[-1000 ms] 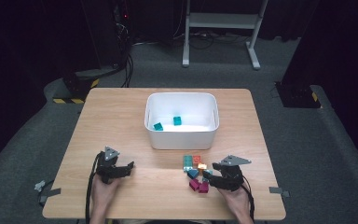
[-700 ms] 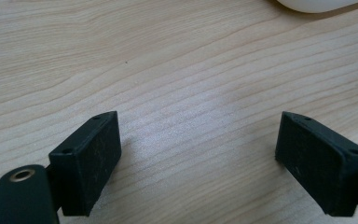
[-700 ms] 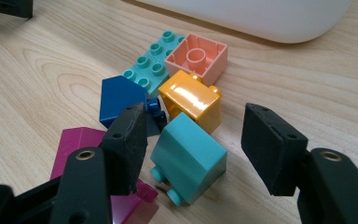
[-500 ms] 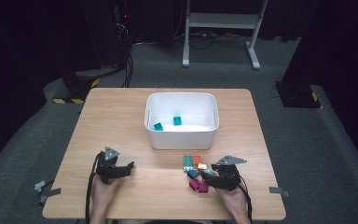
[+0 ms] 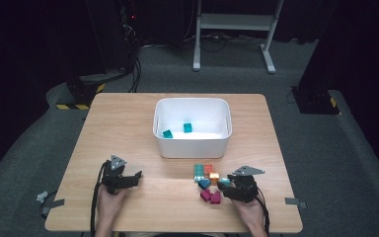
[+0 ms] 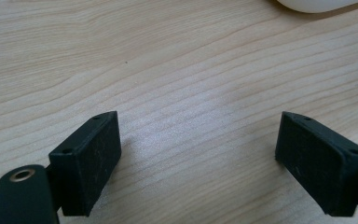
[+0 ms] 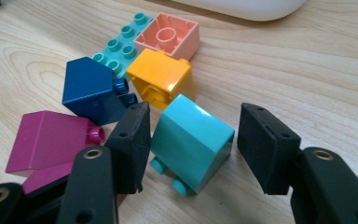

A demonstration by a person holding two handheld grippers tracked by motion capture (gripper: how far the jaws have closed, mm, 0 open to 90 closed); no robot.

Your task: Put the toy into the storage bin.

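A pale wooden bench (image 5: 128,128) stands on grey floor in a dark room, a white bin (image 5: 192,127) at its middle. The left hand-held gripper (image 6: 200,154) gapes wide over bare wood. The right hand-held gripper (image 7: 191,140) straddles a turquoise block (image 7: 191,140), jaws apart, left jaw touching it, beside the near-right brick pile.

The white bin (image 7: 242,7) is being cropped by the right gripper view's top edge; the lower magenta block (image 7: 39,179) is being hidden behind the right gripper (image 7: 193,144); the person's forearms are being cut off below in the high view.
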